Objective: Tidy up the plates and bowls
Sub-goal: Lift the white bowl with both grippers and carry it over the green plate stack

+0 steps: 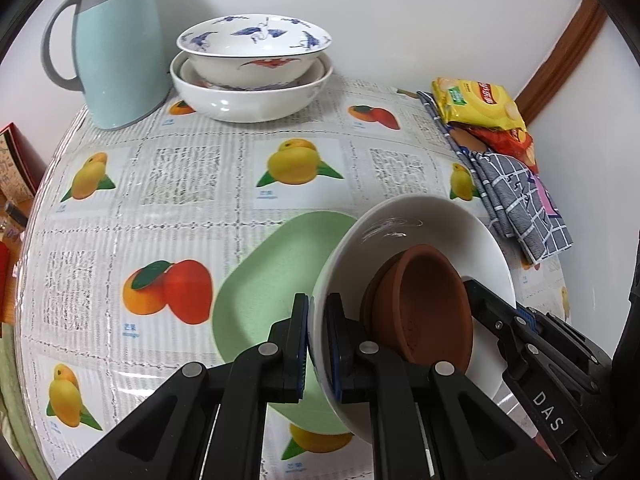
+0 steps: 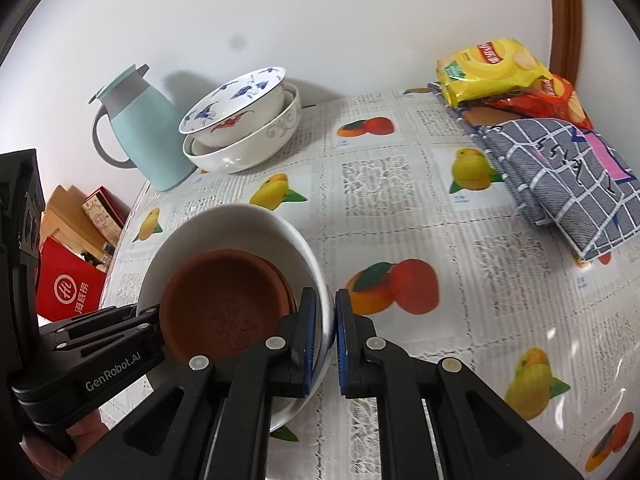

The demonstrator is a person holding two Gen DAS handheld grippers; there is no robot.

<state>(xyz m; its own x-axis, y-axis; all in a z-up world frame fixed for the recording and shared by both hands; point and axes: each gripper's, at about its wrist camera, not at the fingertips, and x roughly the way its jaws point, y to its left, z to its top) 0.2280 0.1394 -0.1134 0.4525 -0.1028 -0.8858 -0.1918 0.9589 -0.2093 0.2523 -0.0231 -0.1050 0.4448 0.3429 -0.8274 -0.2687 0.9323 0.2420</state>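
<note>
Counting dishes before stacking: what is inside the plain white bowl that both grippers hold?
Two nested terracotta saucers sit inside the white bowl. The upper saucer looks empty; it covers the lower saucer's inside and most of the bowl's bottom.

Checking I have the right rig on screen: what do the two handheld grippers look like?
Both are matte black plastic linkage grippers with silver pivot pins and blue ribbed pads on the fingers. The left gripper is printed "GenRobot.AI" in white on its side; the right gripper shows white "DAS" lettering. No cables or sleeves are visible.

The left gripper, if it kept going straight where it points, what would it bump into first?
Probably the green plate on the table. The left gripper already clamps the white bowl's rim, and the plate lies just beyond; depth is unclear.
</note>
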